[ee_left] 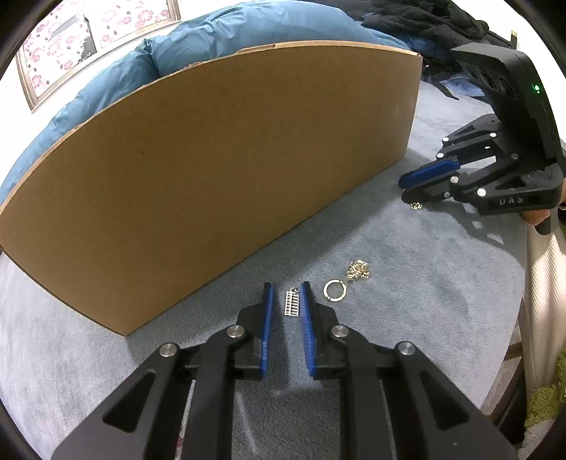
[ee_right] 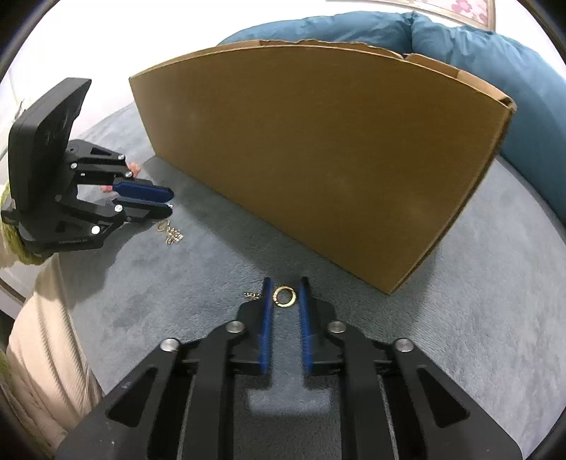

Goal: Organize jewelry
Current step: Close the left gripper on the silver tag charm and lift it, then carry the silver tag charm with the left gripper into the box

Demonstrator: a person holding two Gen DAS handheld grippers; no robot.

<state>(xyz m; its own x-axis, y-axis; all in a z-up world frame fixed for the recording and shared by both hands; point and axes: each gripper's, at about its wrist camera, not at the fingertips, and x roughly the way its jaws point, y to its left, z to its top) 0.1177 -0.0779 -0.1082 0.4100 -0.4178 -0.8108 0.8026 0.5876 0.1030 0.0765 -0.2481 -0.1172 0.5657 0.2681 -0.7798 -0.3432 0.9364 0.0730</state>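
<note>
— What is seen between the fingers of the left gripper point(ee_left: 286, 288)?

— A small silver rectangular charm point(ee_left: 292, 301), cut with a row of short bars like a tiny comb, is laid flat on the grey-blue plush blanket point(ee_left: 406, 300). It is framed by the two blue pads near their tips. A narrow gap is left, and neither pad is seen pressing on it.

— And what is found just beside it?

— A thin round gold key ring point(ee_left: 332, 291) is placed just to the right of the right finger, with a bunched gold chain point(ee_left: 359, 270) joined to it. Whether the charm is linked to that ring cannot be told.

— How is the right gripper point(ee_right: 284, 283) set?

— Its fingers are drawn close but not shut. A second gold ring point(ee_right: 284, 297), flat and broader in the band, is enclosed between the pads on the blanket, close against the left pad, though no pinch can be made out. A scrap of pale chain point(ee_right: 252, 294) is seen just outside the left finger.

— Where is all this placed?

— Both pieces are laid in front of the long wall of a brown cardboard box point(ee_left: 230, 170), which is stood upright on the blanket, with a blue padded duvet point(ee_left: 219, 28) heaped behind it. The pieces are set well apart, one before each gripper. A cream ribbed sleeve point(ee_left: 541, 283) is visible at the right edge.
</note>
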